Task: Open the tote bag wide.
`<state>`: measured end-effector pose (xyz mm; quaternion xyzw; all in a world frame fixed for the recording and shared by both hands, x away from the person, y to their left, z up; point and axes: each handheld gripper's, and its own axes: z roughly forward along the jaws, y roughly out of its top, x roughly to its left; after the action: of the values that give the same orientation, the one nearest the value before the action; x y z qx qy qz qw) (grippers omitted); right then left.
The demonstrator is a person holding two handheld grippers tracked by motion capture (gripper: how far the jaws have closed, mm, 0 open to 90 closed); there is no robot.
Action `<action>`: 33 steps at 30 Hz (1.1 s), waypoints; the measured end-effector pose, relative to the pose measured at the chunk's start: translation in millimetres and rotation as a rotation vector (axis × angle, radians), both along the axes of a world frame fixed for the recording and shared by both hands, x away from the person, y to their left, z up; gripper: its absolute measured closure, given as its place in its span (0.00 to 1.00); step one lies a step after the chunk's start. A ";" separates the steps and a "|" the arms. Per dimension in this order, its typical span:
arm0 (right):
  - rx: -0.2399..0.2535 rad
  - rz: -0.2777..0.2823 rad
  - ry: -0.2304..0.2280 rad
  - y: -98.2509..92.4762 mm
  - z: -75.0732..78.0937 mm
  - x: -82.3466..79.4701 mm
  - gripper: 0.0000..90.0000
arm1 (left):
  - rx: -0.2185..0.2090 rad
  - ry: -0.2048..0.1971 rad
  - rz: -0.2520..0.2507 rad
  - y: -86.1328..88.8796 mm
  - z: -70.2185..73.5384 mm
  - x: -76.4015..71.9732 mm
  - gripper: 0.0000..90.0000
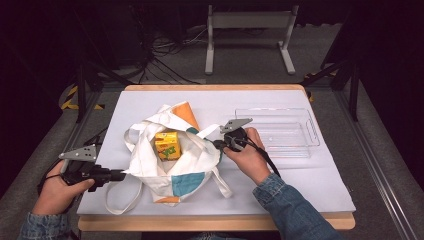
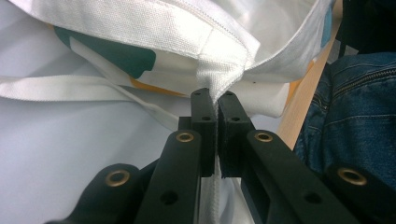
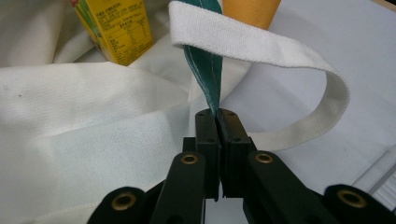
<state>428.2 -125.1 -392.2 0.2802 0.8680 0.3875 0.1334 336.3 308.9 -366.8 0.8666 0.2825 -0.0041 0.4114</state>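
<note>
A white cloth tote bag (image 1: 185, 160) with teal and orange patches lies open in the middle of the table. A yellow juice carton (image 1: 167, 145) stands inside it, its label side (image 3: 116, 28) close by in the right gripper view. My left gripper (image 1: 122, 175) is shut on the bag's left rim hem (image 2: 219, 79). My right gripper (image 1: 216, 144) is shut on the bag's right rim, where a teal edge (image 3: 205, 74) rises from the jaws. A white handle strap (image 3: 280, 51) loops just past that grip.
A clear plastic tray (image 1: 280, 131) sits on the white table mat (image 1: 320, 185) at the right. The other white handle (image 1: 120, 200) trails toward the wooden front edge. A denim sleeve (image 2: 355, 116) is close to the left gripper. A metal frame (image 1: 250, 30) stands on the floor beyond the table.
</note>
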 end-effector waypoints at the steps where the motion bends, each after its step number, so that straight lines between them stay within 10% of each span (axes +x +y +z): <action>1: 0.008 -0.001 -0.001 -0.5 -0.1 -0.2 0.97 | 0.002 -0.002 -0.001 -0.4 0.1 -0.1 0.97; 16: 0.167 0.028 -0.103 -9.1 32.4 -24.8 0.74 | -0.027 -0.036 -0.005 -3.3 7.3 -3.9 0.97; 33: 0.262 0.304 -0.132 14.4 53.6 -80.4 0.67 | -0.063 -0.065 0.025 -2.3 10.8 -3.4 0.97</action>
<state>347.8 -110.7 -338.7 0.1351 0.8317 0.5305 0.0925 332.9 306.6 -355.9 0.8492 0.2797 0.0203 0.4475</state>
